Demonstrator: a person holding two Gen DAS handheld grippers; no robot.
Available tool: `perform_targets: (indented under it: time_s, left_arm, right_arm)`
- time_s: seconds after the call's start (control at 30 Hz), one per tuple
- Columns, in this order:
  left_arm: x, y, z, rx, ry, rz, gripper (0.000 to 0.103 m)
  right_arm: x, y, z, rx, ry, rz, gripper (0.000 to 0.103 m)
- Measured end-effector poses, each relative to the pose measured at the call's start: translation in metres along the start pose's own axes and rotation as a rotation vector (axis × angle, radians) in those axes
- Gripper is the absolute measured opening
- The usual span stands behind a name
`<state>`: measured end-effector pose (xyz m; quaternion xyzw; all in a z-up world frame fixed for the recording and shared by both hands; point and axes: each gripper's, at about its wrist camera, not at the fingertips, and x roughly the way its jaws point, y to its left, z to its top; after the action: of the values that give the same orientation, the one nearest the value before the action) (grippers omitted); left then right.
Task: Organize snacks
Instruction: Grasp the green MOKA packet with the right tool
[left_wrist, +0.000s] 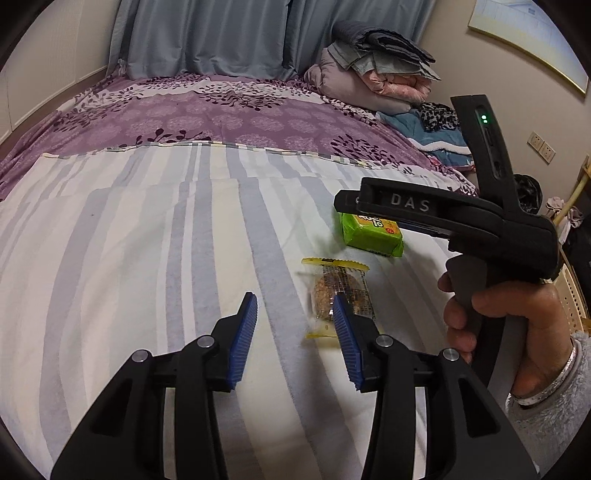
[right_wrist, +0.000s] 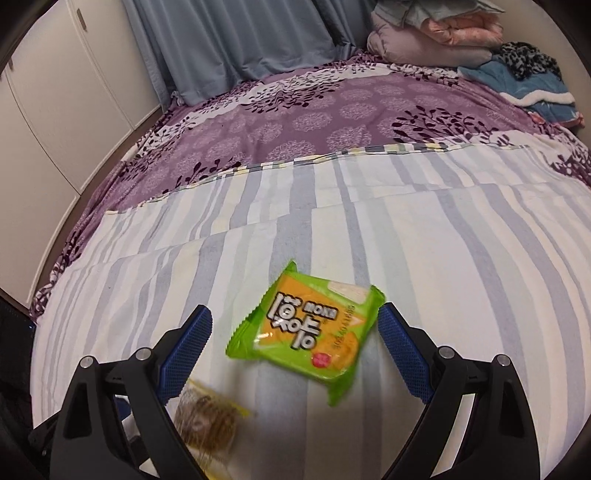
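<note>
Both tools spread empty, right tool (right_wrist: 293, 347) over green packet (right_wrist: 308, 328), left view alone shows right hand (left_wrist: 517, 332).

Bedroom in a home, plainly. Wide bed (left_wrist: 147, 240) filling both views, spread with a striped sheet (right_wrist: 443, 240) over a purple floral cover (left_wrist: 229, 110). Folded quilts and blankets (left_wrist: 376, 62) stacked at the far corner, more rumpled clothing (left_wrist: 436, 118) just beside them. Blue-grey curtains (left_wrist: 207, 37) hanging behind the bed. White wardrobe doors (right_wrist: 55, 110) along the left wall. Wall sockets (left_wrist: 541, 146) and a framed picture (left_wrist: 532, 40) on the right wall.
</note>
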<state>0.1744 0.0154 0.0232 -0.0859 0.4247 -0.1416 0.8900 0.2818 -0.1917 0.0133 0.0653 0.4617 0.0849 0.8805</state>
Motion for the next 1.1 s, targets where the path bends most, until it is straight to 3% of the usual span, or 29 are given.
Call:
perform_targets:
  time_s: [0.07,0.13,0.33,0.43,0.6,0.9,1.0,1.1]
  left_arm:
    - [0.001,0.002,0.000,-0.006,0.004,0.002,0.045]
    - [0.002,0.003,-0.001,-0.008,0.004,0.004,0.057]
    - [0.005,-0.002,0.002,-0.001,0.005,0.004,0.062]
    - [0.007,-0.004,0.004,0.005,0.004,0.009,0.067]
    - [0.014,-0.012,0.006,0.017,0.016,0.004,0.073]
    - [0.037,-0.034,0.009,0.080,0.047,0.007,0.073]
    - [0.046,-0.039,0.010,0.106,0.063,0.022,0.060]
    - [0.049,-0.042,0.010,0.121,0.067,0.037,0.058]
  right_arm:
    - [0.005,0.004,0.002,-0.026,0.004,-0.025,0.091]
    - [0.010,0.007,0.003,-0.045,0.013,-0.062,0.091]
    - [0.019,-0.010,0.002,-0.017,0.041,-0.080,0.089]
    - [0.015,-0.015,0.000,-0.030,0.031,-0.094,0.068]
    - [0.001,-0.031,-0.008,-0.017,0.017,-0.078,0.064]
    - [-0.032,-0.058,-0.038,0.037,-0.019,-0.065,0.064]
    - [-0.040,-0.063,-0.044,0.041,-0.029,-0.053,0.064]
    - [-0.049,-0.062,-0.049,0.029,-0.046,-0.052,0.064]
